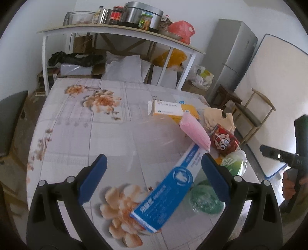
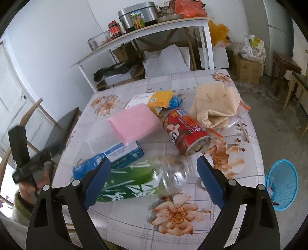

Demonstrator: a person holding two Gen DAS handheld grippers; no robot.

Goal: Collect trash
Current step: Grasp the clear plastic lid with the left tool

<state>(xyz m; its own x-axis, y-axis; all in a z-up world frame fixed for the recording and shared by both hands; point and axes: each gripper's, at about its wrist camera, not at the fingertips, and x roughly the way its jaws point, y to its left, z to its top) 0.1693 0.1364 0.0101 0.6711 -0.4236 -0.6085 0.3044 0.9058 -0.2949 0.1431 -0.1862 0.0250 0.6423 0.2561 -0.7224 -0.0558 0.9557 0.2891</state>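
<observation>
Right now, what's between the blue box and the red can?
The pink pack, lying across the blue box's far end beside the red can; clearest in the right wrist view.

- A lived-in home, a kitchen and dining corner by the look of it.
- The table (image 2: 240, 153) wears a flowered oilcloth.
- A grey fridge (image 1: 231, 57) stands against the wall.
- A white side table (image 1: 119, 31) carries a steel cooker (image 1: 142, 14), sauce jars (image 1: 117, 15) and a glass pot (image 1: 79, 17).
- Wooden chairs (image 1: 254, 113), cardboard boxes (image 2: 246, 69) and stuffed plastic bags (image 1: 182, 30) crowd a bare concrete floor (image 2: 279, 119).
</observation>
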